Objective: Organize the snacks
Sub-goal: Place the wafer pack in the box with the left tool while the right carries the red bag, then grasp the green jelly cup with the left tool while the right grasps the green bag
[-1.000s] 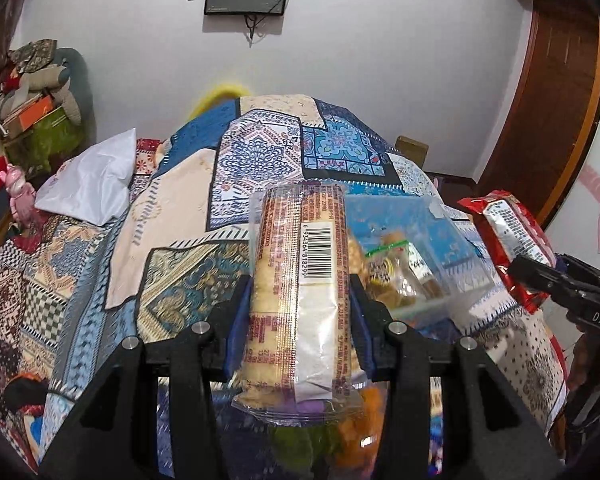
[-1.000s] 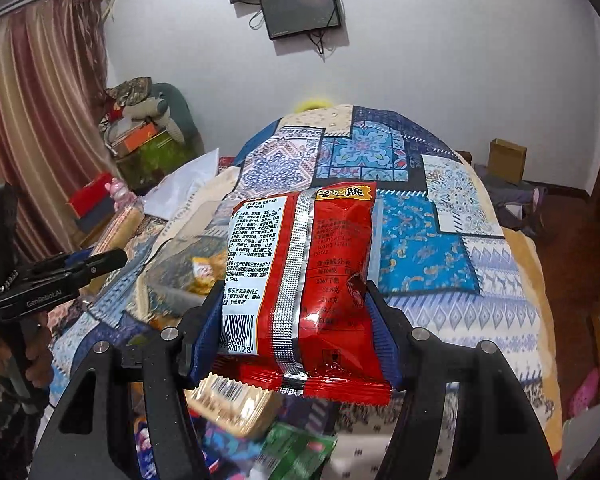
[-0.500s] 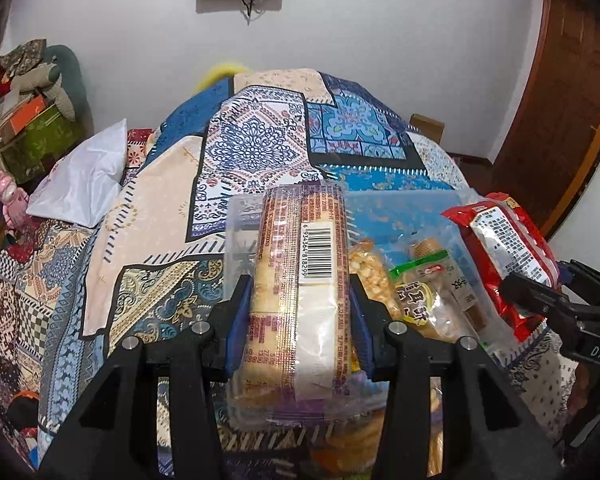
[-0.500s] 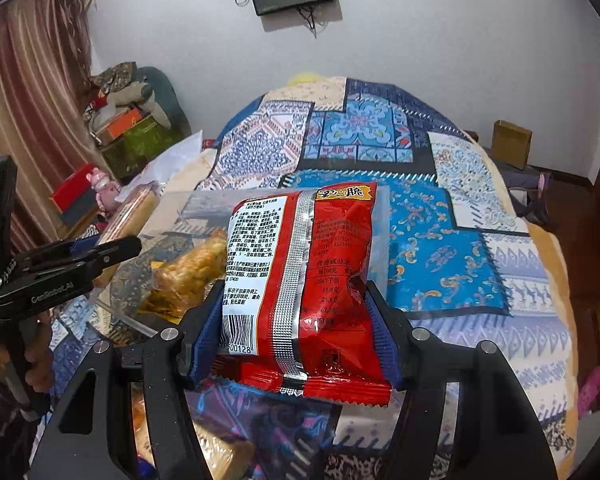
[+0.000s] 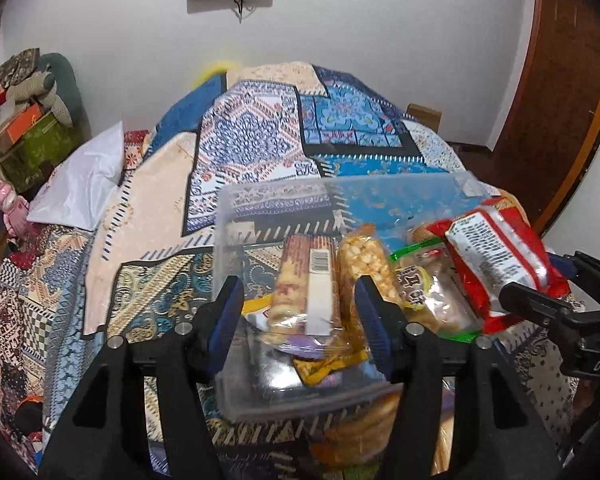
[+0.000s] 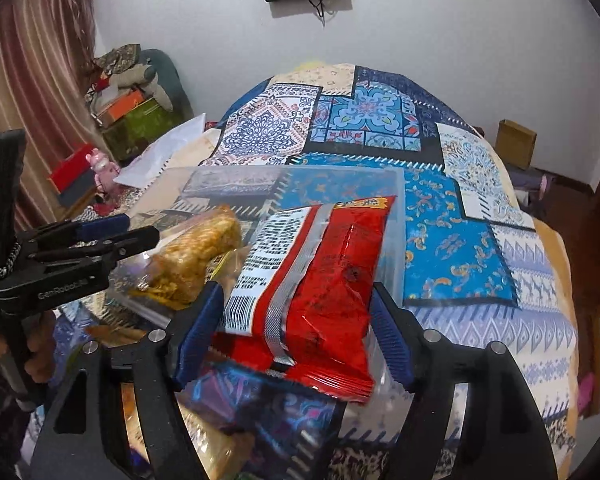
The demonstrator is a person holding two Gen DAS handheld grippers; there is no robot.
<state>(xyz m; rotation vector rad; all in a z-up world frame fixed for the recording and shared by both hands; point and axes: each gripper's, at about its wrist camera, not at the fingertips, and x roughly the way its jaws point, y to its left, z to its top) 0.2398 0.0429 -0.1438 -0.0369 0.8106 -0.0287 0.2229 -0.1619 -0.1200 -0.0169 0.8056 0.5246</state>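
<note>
Both claws stand spread over the clear bin (image 5: 236, 360) on the bed: the left claw (image 5: 300, 320) straddles the biscuit pack (image 5: 304, 280) lying lengthwise in the bin, the right claw (image 6: 296, 328) flanks the red bag (image 6: 320, 280) (tilted leftward, apparently let go).

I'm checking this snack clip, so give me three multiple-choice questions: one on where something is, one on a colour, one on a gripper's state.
1. Where is the barcoded biscuit pack?
A. On the pillow
B. In the clear container
C. On the floor

2. What colour is the snack bag between the right gripper's fingers?
A. Red
B. Green
C. Black

3. How is the left gripper?
A. Shut on the biscuit pack
B. Shut on nothing
C. Open

Answers:
1. B: the pack lies inside the container's see-through walls, beside other snacks.
2. A: the wrapper is red with a silver seam and a white printed panel.
3. C: there are clear gaps between both blue pads and the pack.
</note>
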